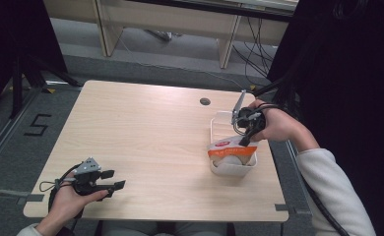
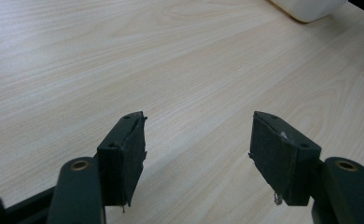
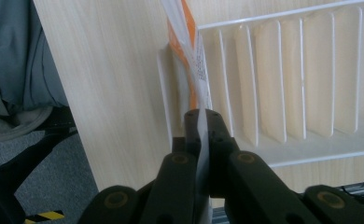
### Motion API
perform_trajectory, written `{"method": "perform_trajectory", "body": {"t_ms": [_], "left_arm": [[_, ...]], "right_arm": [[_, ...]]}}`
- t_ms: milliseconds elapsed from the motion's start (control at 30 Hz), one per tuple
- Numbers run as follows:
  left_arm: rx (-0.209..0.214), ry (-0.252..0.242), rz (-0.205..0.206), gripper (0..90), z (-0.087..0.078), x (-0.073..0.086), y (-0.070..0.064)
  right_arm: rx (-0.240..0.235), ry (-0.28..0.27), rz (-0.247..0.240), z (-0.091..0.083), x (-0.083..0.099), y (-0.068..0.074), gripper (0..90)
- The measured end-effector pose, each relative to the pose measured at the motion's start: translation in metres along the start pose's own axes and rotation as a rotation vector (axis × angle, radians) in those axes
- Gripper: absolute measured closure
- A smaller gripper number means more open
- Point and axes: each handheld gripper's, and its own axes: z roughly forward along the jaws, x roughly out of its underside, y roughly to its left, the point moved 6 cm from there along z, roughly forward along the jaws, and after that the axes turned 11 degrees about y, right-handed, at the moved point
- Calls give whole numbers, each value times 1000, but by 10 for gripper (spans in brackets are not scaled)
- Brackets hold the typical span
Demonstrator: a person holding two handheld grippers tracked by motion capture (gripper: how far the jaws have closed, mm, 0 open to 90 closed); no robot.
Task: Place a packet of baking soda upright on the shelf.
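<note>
A pale wood table [image 1: 150, 142] takes up the middle of the high view, standing on grey floor [image 1: 13, 142] that carries a black mark like a 5 [image 1: 36, 125] at the left. Beyond the far edge stand light wooden furniture legs [image 1: 109, 29] with cables [image 1: 251, 54] trailing down at the far right. A small dark round hole [image 1: 205, 102] sits in the tabletop near its far edge.

At the right side of the table lies a white slatted basket [image 1: 218, 120], its long side running far to near. A bag [image 1: 232, 150] with an orange band and a clear window is in the basket's near end, leaning upright against the rim. In the right gripper view the basket's ribbed wall [image 3: 283, 79] shows pale and empty behind the bag's edge [image 3: 194, 51].

The right hand [image 1: 278, 125], in a white sleeve [image 1: 335, 187], reaches in from the right over the basket. Its right gripper [image 1: 246, 137] points down and toward the near side, with the jaws pressed together on the bag's top edge; the right gripper view shows the thin plastic pinched between the two black jaws.

The left hand [image 1: 69, 199] rests at the near left corner of the table. The left gripper [image 1: 113, 181] points right, low over the bare wood, well apart from the basket. Its jaws stand wide apart with nothing between them, as the left gripper view shows, where a corner of the basket [image 2: 308, 7] appears at the far right.
</note>
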Motion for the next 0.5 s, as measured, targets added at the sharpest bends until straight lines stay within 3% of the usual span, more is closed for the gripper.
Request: {"method": "perform_trajectory", "body": {"t_ms": [167,333,500], "left_arm": [[-2,5,7,353,0,0,0],[0,1,3,353,0,0,0],[-1,1,4,353,0,0,0]], "right_arm": [[0,-9,-12,3,3,-2,900],[4,8,21,6,6,-1,900],[12,17,15,9,8,-4,900]]}}
